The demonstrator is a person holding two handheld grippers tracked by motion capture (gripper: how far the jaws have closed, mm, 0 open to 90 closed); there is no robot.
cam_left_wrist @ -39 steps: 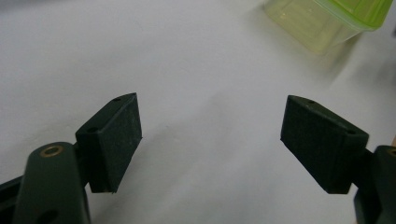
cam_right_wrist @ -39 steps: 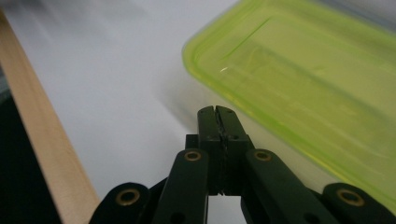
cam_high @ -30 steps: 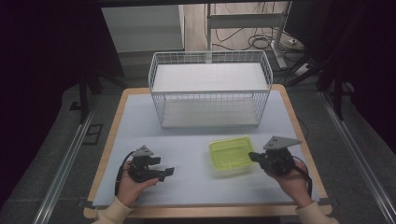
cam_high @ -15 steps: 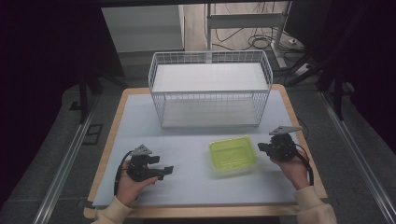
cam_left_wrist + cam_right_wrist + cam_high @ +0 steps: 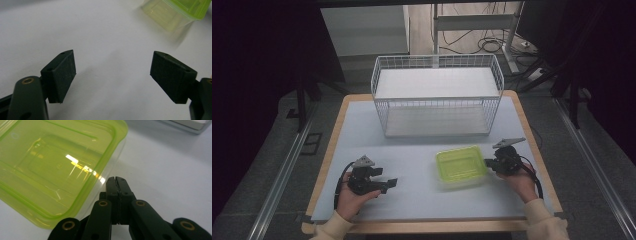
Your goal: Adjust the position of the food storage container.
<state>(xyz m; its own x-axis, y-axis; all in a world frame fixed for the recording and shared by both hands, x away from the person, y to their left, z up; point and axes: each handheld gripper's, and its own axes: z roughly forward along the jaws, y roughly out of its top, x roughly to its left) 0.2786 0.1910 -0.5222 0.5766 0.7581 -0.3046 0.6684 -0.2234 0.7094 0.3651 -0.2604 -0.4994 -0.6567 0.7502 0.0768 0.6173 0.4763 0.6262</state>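
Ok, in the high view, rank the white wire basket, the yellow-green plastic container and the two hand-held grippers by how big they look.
1. White wire basket, clearly largest.
2. Yellow-green plastic container.
3. Left gripper and right gripper: they look about alike, both partly wrapped by hands, so I won't rank one above the other.

A: So where are the 3 cameras?

B: 1 sits high on the person's side, looking forward and down over the whole table [image 5: 422, 200]. The other 2 ride the grippers, low and close to the tabletop.

A: Any overlap?

B: All 3 catch the green container [image 5: 460, 165] [image 5: 175, 12] [image 5: 60, 167].
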